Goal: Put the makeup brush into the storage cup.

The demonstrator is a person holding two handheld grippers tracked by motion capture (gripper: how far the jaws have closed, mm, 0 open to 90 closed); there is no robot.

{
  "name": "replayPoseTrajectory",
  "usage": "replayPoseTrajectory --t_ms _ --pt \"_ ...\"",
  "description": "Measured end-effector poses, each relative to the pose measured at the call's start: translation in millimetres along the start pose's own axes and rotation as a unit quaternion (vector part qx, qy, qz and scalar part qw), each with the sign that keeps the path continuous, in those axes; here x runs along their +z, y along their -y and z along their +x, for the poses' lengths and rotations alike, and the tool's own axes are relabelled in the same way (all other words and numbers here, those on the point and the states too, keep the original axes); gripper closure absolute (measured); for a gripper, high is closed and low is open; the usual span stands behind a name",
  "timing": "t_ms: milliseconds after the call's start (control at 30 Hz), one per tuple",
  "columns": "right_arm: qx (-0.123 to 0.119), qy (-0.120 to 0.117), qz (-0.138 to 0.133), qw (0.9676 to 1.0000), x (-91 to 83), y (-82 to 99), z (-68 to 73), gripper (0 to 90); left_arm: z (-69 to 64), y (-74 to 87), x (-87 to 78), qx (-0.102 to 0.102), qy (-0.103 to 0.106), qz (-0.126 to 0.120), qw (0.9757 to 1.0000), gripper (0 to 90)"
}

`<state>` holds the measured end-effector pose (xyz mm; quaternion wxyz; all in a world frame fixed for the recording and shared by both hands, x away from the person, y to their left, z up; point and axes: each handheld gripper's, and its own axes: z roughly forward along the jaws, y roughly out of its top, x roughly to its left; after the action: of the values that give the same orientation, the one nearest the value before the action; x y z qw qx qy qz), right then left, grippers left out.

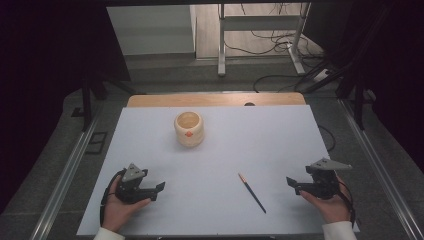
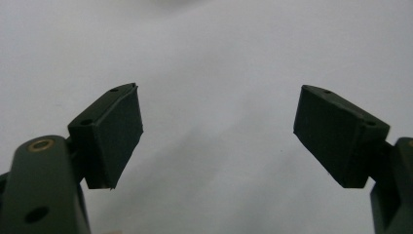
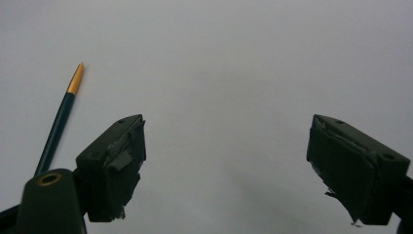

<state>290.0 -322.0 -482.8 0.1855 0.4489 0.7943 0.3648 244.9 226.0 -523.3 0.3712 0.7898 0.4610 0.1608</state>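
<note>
A dark pen with a gold tip (image 1: 251, 193) lies on the white table top (image 1: 215, 150), right of the middle near the front. In the right gripper view the pen (image 3: 57, 123) runs up the left side, beside the left jaw. My right gripper (image 1: 294, 184) rests in a hand at the front right, open, nothing between its jaws; it stands open too in its own view (image 3: 226, 168). My left gripper (image 1: 157, 191) sits in the other hand at the front left, open and empty, with bare white surface between the jaws (image 2: 219, 136). A cream round cup (image 1: 189, 128) with an orange mark stands at the back, left of centre.
A wooden table edge (image 1: 215, 99) shows beyond the white sheet. Metal rails (image 1: 65, 175) run along both sides. Desk legs and loose cables (image 1: 280, 40) lie on the floor beyond the table.
</note>
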Motion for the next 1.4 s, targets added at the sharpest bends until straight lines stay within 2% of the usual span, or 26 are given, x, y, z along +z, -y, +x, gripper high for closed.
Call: replayPoseTrajectory --t_ms 300,633,967,1133,1400 --pt "0.002 0.006 0.007 1.0000 -2.0 -9.6 4.5 16.4 -1.0 -1.2 3.0 0.005 0.005 0.003 1.0000 18.2" --pt "-0.027 -0.013 0.020 0.9993 1.8 -25.2 27.8 17.3 -3.6 -1.7 1.7 0.008 0.001 0.001 1.0000 18.2" --pt "-0.035 -0.022 0.024 0.9989 7.6 -36.9 42.0 18.2 -4.9 -0.6 -1.1 0.006 -0.005 0.001 1.0000 18.2" --pt "-0.036 -0.021 0.034 0.9986 9.7 -42.7 52.5 19.4 -4.8 0.3 -2.5 0.007 -0.006 0.000 1.0000 18.3" --pt "-0.051 -0.032 0.047 0.9971 16.6 -47.5 67.5 20.6 -6.9 -0.3 -2.9 0.009 -0.004 0.001 1.0000 18.3"
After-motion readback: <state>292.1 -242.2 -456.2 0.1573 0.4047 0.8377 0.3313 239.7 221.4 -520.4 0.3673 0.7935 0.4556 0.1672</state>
